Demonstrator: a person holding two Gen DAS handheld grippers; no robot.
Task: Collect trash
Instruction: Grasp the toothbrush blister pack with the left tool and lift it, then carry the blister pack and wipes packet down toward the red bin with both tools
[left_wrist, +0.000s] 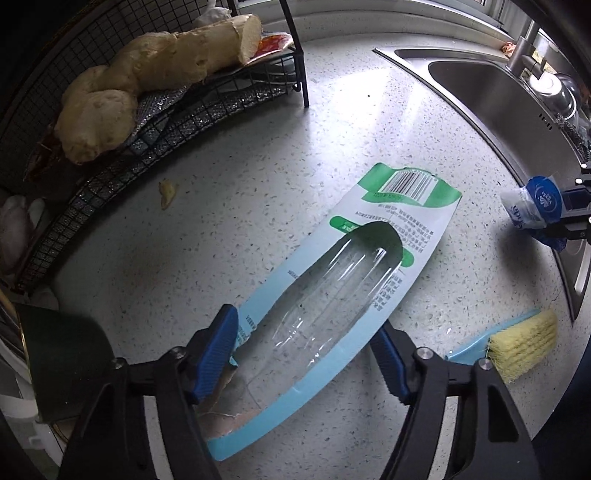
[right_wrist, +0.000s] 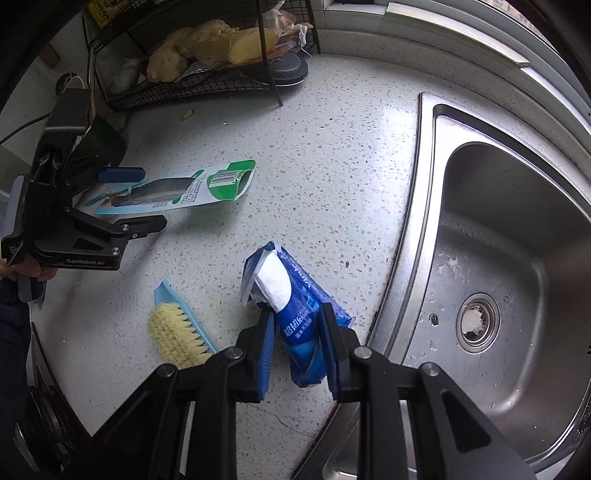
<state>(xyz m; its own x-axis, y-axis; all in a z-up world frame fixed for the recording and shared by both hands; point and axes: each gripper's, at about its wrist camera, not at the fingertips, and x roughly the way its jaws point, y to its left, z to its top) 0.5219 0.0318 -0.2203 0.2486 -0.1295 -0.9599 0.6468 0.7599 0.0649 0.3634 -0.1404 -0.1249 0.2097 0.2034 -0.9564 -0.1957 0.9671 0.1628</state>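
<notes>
A torn blister pack (left_wrist: 406, 206), a green and light-blue card with a clear plastic bubble, lies on the speckled counter. My left gripper (left_wrist: 304, 321) points down over its near end, a blue pad against each long edge. From the right wrist view the blister pack (right_wrist: 221, 184) sits between the left gripper's (right_wrist: 151, 197) fingers. My right gripper (right_wrist: 297, 314) is shut on a blue tissue pack (right_wrist: 301, 332) with white tissue poking out, beside the sink. That tissue pack (left_wrist: 532, 206) shows at the left wrist view's right edge.
A brush (right_wrist: 177, 336) with yellow bristles lies between the two grippers. The steel sink (right_wrist: 517, 258) fills the right side. At the back, a black wire rack (left_wrist: 110, 173) holds large ginger roots (left_wrist: 147, 81). A small yellow scrap (left_wrist: 167, 192) lies near the rack, and a dark green container (left_wrist: 62, 354) stands at left.
</notes>
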